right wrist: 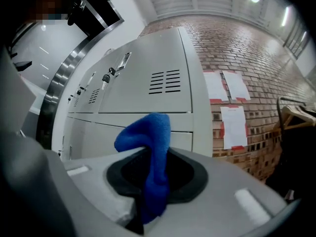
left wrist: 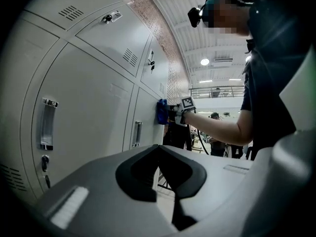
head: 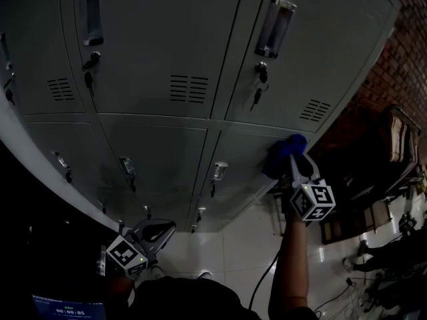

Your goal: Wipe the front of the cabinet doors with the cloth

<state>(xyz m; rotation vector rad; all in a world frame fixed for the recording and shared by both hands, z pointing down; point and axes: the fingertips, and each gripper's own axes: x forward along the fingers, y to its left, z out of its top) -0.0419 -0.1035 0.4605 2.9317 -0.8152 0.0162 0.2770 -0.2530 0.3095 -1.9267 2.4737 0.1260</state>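
Our right tongs are clamped on the fuzzy blue cloth. The cloth bunches up out of the jaws and lies against the front of a lower door at the right end of the grey metal cabinet doors, near the red brick wall. Our left tongs hang low, well apart from the cloth, jaws closed together on nothing.

Left gripper fingers together, empty; right gripper presses blue cloth against cabinet door.
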